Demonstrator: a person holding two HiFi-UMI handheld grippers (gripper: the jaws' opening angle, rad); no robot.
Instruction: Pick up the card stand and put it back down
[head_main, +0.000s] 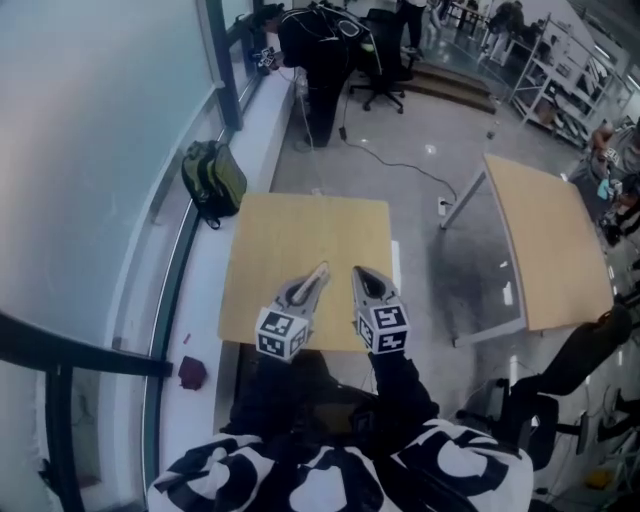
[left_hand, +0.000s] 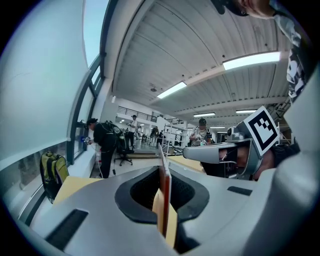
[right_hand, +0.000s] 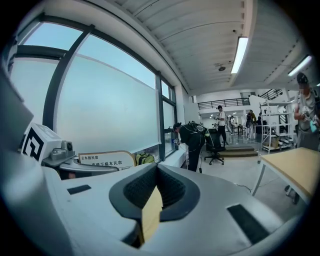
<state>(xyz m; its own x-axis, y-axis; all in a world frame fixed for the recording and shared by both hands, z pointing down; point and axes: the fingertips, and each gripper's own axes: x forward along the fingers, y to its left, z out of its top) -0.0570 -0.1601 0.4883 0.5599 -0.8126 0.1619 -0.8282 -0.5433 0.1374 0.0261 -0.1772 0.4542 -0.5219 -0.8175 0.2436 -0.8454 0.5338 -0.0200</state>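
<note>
The card stand (left_hand: 164, 197), a thin card seen edge-on with a reddish-brown rim, sits between the jaws of my left gripper (left_hand: 161, 160), which is shut on it. From the right gripper view the card stand (right_hand: 102, 159) shows its pale printed face, held above the table. In the head view my left gripper (head_main: 318, 275) and right gripper (head_main: 360, 275) hover side by side over the near part of the light wooden table (head_main: 300, 225). My right gripper (right_hand: 156, 169) is shut, its jaws meeting at the tips with nothing held.
A second wooden table (head_main: 545, 240) stands to the right across a grey floor. A green backpack (head_main: 213, 178) leans by the glass wall on the left. Beyond the table are a person in black (head_main: 318, 50) and an office chair (head_main: 385, 60).
</note>
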